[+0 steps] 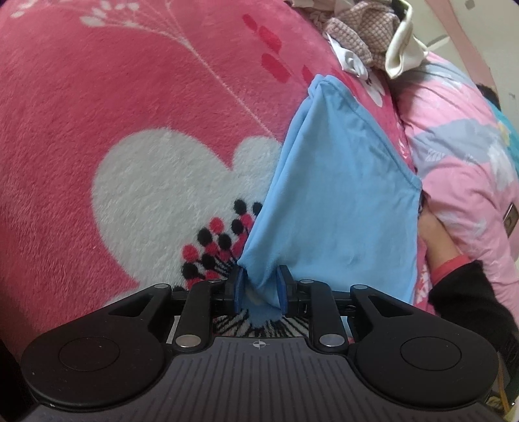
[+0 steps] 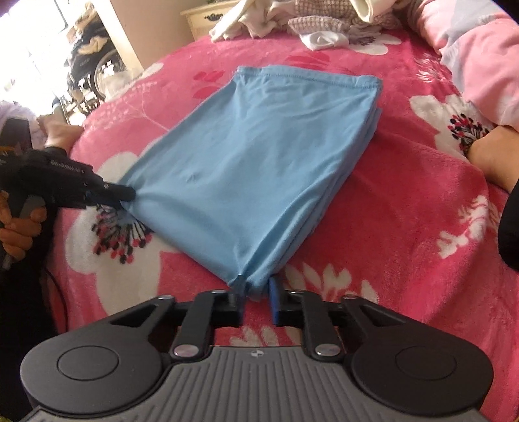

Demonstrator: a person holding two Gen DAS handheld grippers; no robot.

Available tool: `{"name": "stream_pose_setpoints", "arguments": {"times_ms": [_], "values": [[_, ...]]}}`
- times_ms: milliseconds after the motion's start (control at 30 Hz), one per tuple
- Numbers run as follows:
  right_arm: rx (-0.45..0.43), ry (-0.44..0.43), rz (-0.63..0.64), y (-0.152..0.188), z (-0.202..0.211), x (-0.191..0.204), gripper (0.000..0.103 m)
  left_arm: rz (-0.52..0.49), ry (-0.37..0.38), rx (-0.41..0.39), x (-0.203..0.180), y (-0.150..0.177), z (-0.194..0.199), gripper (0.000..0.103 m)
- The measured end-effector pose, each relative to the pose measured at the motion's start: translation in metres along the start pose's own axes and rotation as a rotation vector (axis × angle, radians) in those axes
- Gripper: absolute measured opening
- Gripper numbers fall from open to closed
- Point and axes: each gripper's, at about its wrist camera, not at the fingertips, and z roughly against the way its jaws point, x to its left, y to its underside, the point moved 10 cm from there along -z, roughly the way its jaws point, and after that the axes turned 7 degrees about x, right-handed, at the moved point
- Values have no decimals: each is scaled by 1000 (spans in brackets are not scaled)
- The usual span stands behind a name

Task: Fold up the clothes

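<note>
We have the light blue garment [image 2: 259, 155] lying folded into a long rectangle on the bed's pink fleece blanket [image 1: 113, 97], and each of our grippers holds one near corner of it. The left gripper [image 1: 261, 290] has blue cloth bunched between its blue pads, which sit only a little apart; from the right wrist view its black fingers pinch that corner into a pulled point. The right gripper [image 2: 256, 292] is closed to a narrow gap around the other corner, directly ahead of its fingertips, with puckers running into the jaws.

What worries us is how little cloth each gripper seems to have. The fabric is a thin, smooth, stretchy knit stacked in several layers, visible as stepped edges on the side to the right of the right gripper. If we lift or carry these corners forward, we judge that the lower layers could slide out and leave only the top sheet in hand, spoiling the fold. Uneven pulling between the two hands would skew the rectangle, and the plush, grippy pile of the blanket could drag the underside and wrinkle it.

Far ahead of both grippers, beyond the hemmed end, sits a loose heap of other clothes [image 2: 292, 16]: cream and white pieces and a checked knit.
</note>
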Motion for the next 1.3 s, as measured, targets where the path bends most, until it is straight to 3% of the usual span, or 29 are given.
{"name": "stream_pose_setpoints", "arguments": {"times_ms": [367, 567, 633, 800, 933, 1033, 1133, 1200, 1300], "values": [[-1, 88, 45, 11, 18, -9, 2, -45, -36, -3, 1, 3, 0, 20], [60, 101, -96, 24, 13, -40, 0, -41, -37, -3, 1, 6, 1, 19], [29, 94, -101, 18, 20, -40, 0, -30, -33, 2, 1, 6, 3, 20], [-118, 69, 61, -16, 37, -3, 1, -14, -79, -37, 4, 3, 22, 26], [-115, 61, 128, -23, 20, 13, 1, -5, -161, -137, 10, -5, 47, 27], [2, 84, 61, -4, -3, -7, 2, -40, -216, -214, 5, -10, 60, 27], [58, 91, -33, 10, -3, -29, 4, -140, -186, -238, -19, -8, 58, 27], [36, 99, -56, 8, 6, -35, 4, -218, -145, -210, -40, -1, 48, 29], [-56, 67, -31, -11, 20, -25, 4, -335, -205, -165, -58, 10, 28, 30]]}}
